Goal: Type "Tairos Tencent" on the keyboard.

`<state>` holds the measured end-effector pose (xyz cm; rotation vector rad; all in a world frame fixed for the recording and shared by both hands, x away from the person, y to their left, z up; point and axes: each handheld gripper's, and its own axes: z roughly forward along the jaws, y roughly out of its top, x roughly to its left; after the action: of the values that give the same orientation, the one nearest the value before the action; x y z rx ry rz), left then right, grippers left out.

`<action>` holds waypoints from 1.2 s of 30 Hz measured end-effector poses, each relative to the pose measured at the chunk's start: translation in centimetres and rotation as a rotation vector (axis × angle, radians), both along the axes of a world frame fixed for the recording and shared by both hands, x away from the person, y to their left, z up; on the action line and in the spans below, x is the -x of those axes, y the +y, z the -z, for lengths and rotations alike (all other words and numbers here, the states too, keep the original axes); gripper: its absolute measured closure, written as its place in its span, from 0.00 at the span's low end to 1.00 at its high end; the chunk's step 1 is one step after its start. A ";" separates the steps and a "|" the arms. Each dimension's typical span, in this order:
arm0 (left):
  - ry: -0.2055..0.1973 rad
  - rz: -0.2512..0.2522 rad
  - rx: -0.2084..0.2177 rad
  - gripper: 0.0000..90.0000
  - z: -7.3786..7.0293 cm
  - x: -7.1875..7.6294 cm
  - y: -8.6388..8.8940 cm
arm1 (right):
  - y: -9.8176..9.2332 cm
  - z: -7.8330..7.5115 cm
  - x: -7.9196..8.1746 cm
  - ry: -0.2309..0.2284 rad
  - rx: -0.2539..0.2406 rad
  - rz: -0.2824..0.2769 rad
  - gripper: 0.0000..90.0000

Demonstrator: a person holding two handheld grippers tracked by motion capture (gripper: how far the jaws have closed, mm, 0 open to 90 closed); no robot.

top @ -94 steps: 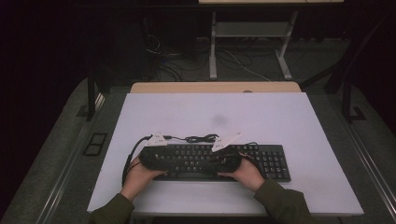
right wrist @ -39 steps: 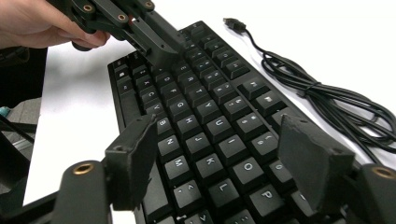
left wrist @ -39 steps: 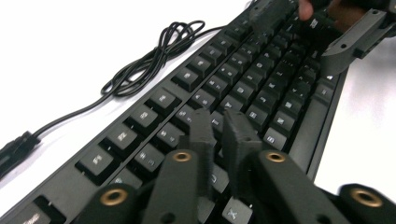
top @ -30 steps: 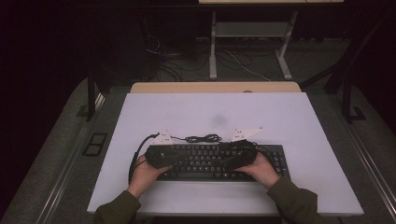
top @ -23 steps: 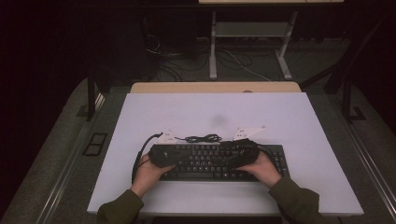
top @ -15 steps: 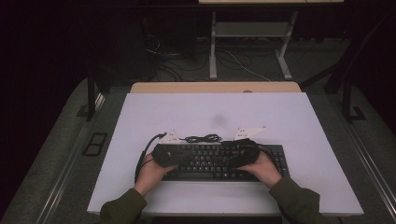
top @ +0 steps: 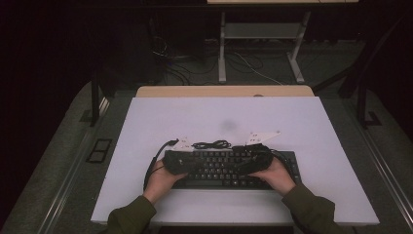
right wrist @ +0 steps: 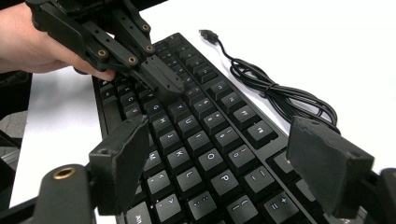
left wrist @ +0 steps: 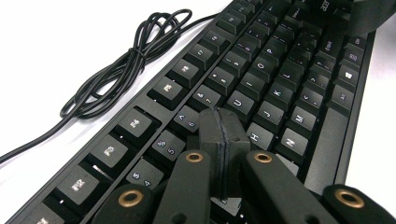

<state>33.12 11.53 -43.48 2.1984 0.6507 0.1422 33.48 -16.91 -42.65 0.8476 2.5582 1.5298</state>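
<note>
Where left gripper (left wrist: 223, 140) hovers, keyboard (left wrist: 261, 88) just below

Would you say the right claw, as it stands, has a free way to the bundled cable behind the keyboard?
Probably yes. The right claw is open over the keyboard, and the cable lies on bare table just past the keyboard's far edge, with nothing between. The shut left claw sits off to the side.

keyboard (left wrist: 261, 88): matt black plastic | cable (left wrist: 126, 60): glossy black | table (top: 302, 122): smooth matt white
</note>
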 end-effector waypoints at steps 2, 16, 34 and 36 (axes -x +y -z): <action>0.000 -0.002 0.010 0.99 -0.1 0.0 0.1 | -0.1 0.0 0.0 0.000 -0.004 0.004 0.23; 0.004 -0.048 0.069 0.75 -0.8 0.4 1.1 | -1.4 0.0 0.1 -0.010 -0.017 0.019 0.21; -0.023 -0.074 0.111 0.34 -1.5 2.4 3.4 | -4.0 -0.5 1.7 -0.039 -0.011 0.048 0.21; -0.029 -0.076 0.108 0.30 -1.5 2.6 3.6 | -4.4 -0.5 2.0 -0.040 -0.012 0.054 0.21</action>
<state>30.48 15.14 -41.97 2.0658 0.7095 0.1735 31.49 -21.32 -42.13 0.8707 2.4798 1.5320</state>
